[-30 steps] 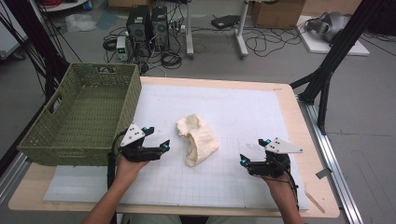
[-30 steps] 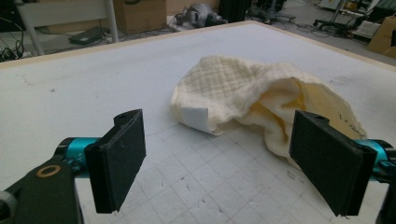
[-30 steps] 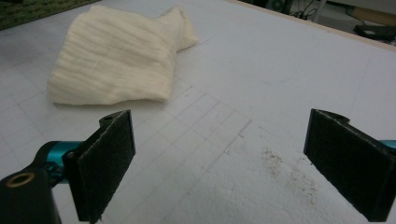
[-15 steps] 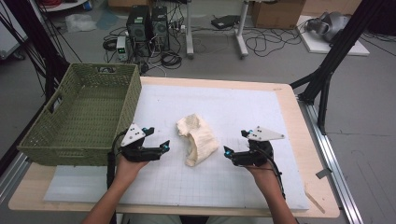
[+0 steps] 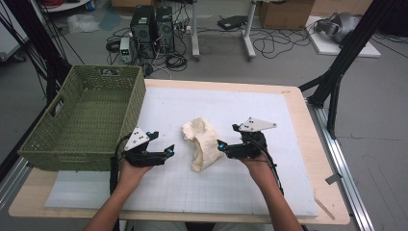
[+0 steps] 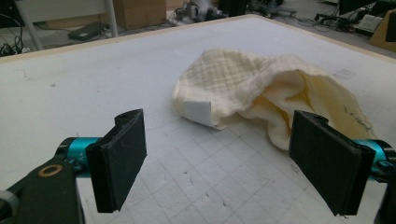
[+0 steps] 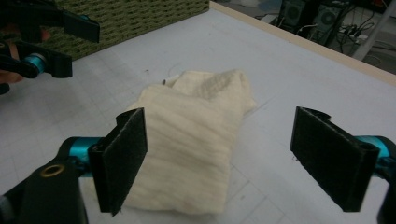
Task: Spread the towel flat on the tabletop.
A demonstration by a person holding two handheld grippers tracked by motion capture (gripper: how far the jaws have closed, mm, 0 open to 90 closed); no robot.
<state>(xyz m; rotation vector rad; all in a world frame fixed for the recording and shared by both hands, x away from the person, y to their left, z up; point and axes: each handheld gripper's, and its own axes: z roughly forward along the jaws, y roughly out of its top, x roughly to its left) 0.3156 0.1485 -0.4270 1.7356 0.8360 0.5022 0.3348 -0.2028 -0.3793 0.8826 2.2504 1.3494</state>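
The cream cloth (image 5: 202, 143) lies crumpled mid-tabletop (image 5: 298, 159), between your two grippers. Your right gripper (image 5: 222, 147) sits at its edge, jaws wide but just narrowing, the cloth's near end between them and not yet pinched. Your left gripper (image 5: 168, 151) waits just beside the cloth, jaws wide and empty, with the green basket (image 5: 82, 120) behind it. Bite a thick fold, not a loose corner, and close fully before lifting so the cloth does not slip.
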